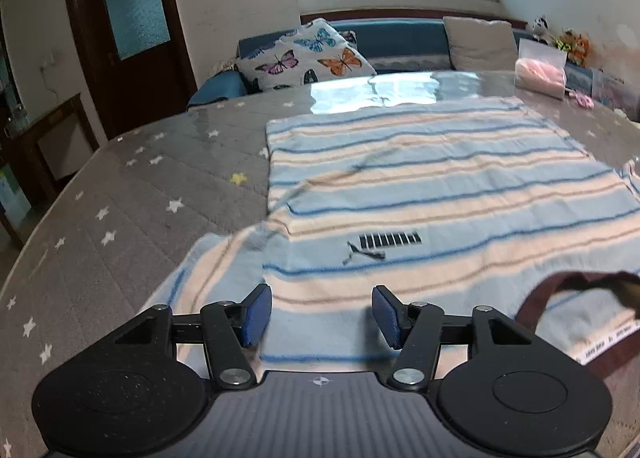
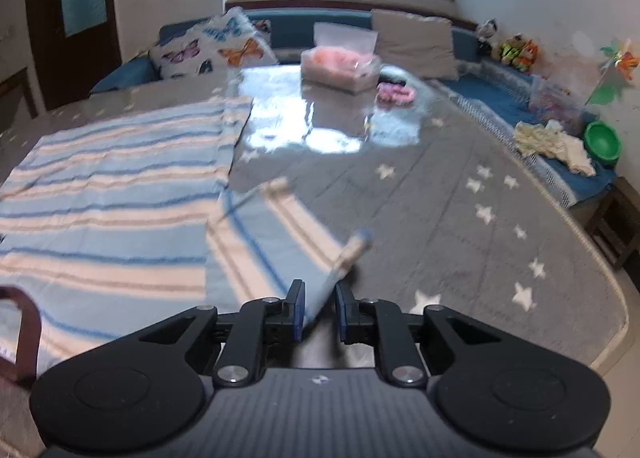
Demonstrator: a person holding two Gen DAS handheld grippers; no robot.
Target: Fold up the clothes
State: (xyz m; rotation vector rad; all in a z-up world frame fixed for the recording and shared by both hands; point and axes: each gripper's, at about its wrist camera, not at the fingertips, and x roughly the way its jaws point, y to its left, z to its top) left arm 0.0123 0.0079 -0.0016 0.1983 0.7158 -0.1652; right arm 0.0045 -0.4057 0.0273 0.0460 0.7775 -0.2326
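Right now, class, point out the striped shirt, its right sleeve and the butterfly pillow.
striped shirt point(image 1: 440, 185), left wrist view, middle of the body.
right sleeve point(image 2: 276, 242), right wrist view, mid-sleeve.
butterfly pillow point(image 1: 304, 53), left wrist view, its centre.
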